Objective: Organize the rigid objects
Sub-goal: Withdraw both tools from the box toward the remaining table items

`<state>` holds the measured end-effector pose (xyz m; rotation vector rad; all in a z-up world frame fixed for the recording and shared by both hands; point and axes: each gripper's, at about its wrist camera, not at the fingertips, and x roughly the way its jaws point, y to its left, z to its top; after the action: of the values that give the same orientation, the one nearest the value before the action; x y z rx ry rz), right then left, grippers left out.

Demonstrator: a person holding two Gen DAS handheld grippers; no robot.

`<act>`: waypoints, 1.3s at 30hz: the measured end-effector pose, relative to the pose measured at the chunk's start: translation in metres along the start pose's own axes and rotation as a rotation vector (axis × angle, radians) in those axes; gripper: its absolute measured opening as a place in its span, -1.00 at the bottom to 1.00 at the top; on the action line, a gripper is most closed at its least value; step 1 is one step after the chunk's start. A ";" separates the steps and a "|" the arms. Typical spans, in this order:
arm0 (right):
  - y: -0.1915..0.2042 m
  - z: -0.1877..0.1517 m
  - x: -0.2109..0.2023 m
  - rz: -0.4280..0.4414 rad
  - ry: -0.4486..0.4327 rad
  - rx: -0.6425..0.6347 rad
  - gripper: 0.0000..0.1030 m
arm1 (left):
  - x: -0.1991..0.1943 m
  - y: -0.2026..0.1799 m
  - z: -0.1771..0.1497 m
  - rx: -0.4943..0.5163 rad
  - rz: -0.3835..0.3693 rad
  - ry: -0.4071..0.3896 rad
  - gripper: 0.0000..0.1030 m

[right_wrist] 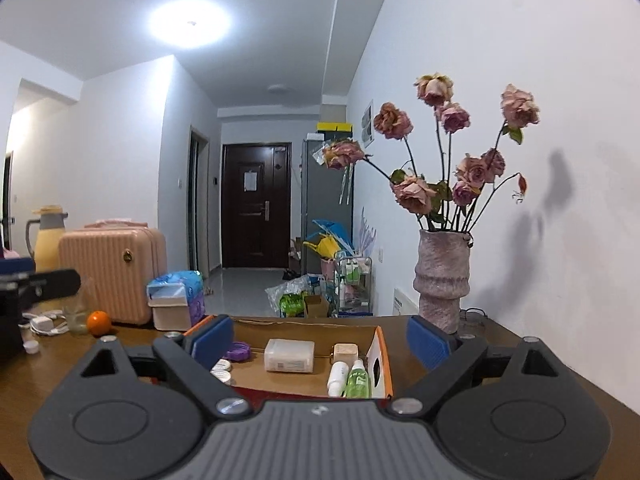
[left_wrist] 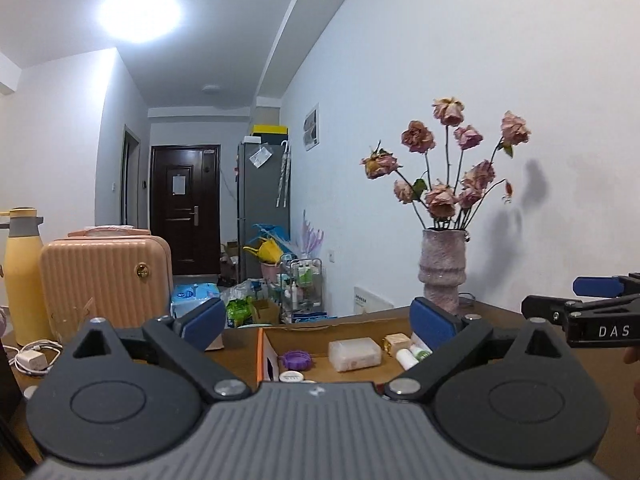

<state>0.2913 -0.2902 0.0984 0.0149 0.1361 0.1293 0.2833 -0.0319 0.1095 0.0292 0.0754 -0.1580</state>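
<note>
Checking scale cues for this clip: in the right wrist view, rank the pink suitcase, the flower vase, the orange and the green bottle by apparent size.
1. pink suitcase
2. flower vase
3. green bottle, though it sits nearer the camera, so its lead is unsure
4. orange

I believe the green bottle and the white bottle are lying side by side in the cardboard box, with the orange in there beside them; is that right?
Not quite: the orange sits on the table, outside the cardboard box, as the right wrist view shows. The green bottle and white bottle do lie side by side in the box.
</note>
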 end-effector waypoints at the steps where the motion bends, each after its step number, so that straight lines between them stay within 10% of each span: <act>1: 0.001 -0.002 -0.007 0.002 -0.008 -0.002 0.82 | -0.005 -0.001 -0.002 0.000 0.002 -0.003 0.98; 22: 0.043 -0.087 -0.133 0.103 0.014 -0.009 0.99 | -0.164 0.033 -0.089 -0.073 0.023 0.028 1.00; 39: 0.030 -0.115 -0.099 0.066 0.142 0.076 0.96 | -0.108 0.014 -0.105 -0.051 -0.024 0.143 1.00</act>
<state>0.1742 -0.2726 -0.0010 0.0860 0.2820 0.1914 0.1717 0.0025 0.0131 -0.0112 0.2222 -0.1775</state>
